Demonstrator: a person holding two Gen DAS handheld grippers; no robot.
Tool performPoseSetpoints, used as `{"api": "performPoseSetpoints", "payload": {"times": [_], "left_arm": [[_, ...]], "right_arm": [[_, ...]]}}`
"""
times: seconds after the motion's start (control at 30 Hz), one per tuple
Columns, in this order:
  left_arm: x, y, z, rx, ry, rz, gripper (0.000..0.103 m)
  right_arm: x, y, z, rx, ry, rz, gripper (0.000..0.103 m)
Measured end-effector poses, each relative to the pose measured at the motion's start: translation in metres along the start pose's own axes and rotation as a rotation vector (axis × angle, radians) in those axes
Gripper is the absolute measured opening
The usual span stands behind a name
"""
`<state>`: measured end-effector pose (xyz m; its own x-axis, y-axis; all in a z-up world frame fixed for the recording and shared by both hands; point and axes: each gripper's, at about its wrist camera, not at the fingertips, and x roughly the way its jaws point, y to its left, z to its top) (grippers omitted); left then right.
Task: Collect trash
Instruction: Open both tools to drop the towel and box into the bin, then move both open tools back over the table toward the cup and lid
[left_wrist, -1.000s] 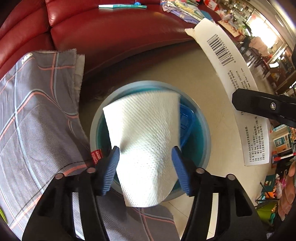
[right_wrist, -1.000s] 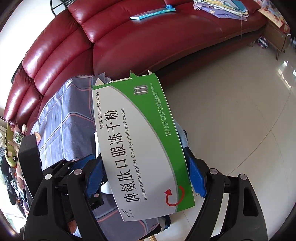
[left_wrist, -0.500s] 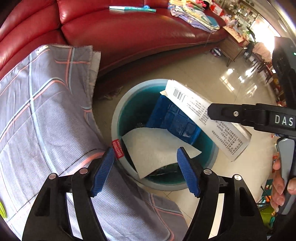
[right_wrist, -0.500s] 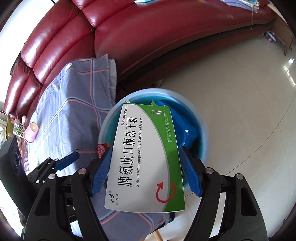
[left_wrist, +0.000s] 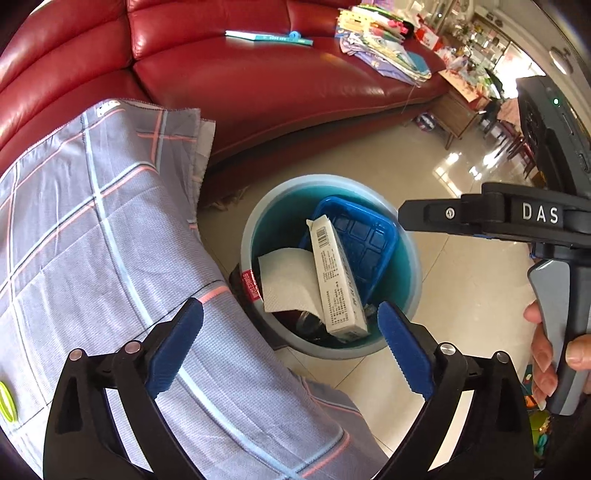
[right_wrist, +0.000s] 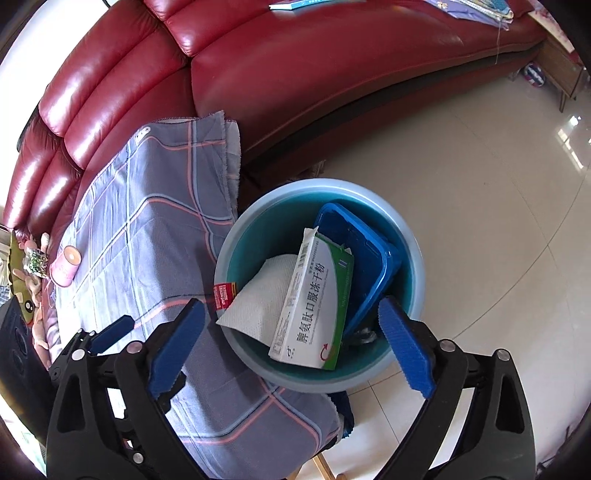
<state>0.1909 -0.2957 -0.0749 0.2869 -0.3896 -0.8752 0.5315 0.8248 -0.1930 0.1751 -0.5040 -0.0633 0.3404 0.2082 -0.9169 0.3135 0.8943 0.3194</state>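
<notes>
On the floor beside the covered table sits the round bin (left_wrist: 410, 280), pale blue rim, teal inside. It stands on glossy beige tile (right_wrist: 480, 177) with window glare, just in front of the red leather sofa (right_wrist: 295, 74).

Bin contents, all three inside and overlapping:
- white paper towel (right_wrist: 262, 302), left side, lower edge up against the near rim
- green-and-white medicine box (right_wrist: 314, 306), tilted, leaning across the middle, partly over the towel; barcode side faces the left wrist view
- blue plastic tray (right_wrist: 365, 258), standing on edge against the far right wall, behind the box

A red label (right_wrist: 223, 293) sits on the bin's rim, table side.

Left gripper (left_wrist: 288, 350): jaws opening, wide apart, nothing between the pads, hovering over the table edge and the bin's near rim. Right gripper (right_wrist: 291, 347): jaws opening too, empty, directly above the bin. From the left wrist view it reaches in from the right, a person's hand (left_wrist: 550, 354) on its grey handle.

Table surface: grey checked cloth (left_wrist: 92, 240) with pink and light-blue lines, hanging over the edge next to the bin. A pink cylinder (right_wrist: 66, 266) stands on it at the far left.

Room: a teal book (left_wrist: 269, 37) and a stack of folded fabrics (left_wrist: 380, 48) on the sofa seat, a small wooden side table (left_wrist: 458, 114) past the sofa end, cluttered shelves beyond, blurred.
</notes>
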Motion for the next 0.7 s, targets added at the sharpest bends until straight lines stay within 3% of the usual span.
{"api": "performPoseSetpoints", "payload": {"times": [0.33,0.7], "left_arm": [[-0.046,0.020,-0.024,-0.043,-0.051,0.017,0.098],[-0.095,0.085,-0.068,-0.170,-0.088,0.082,0.099]], "right_arm": [[-0.023,0.034,-0.021,-0.038,-0.014,-0.029,0.093],[-0.019,0.111,-0.047,-0.166,0.013,-0.036,0.093]]}}
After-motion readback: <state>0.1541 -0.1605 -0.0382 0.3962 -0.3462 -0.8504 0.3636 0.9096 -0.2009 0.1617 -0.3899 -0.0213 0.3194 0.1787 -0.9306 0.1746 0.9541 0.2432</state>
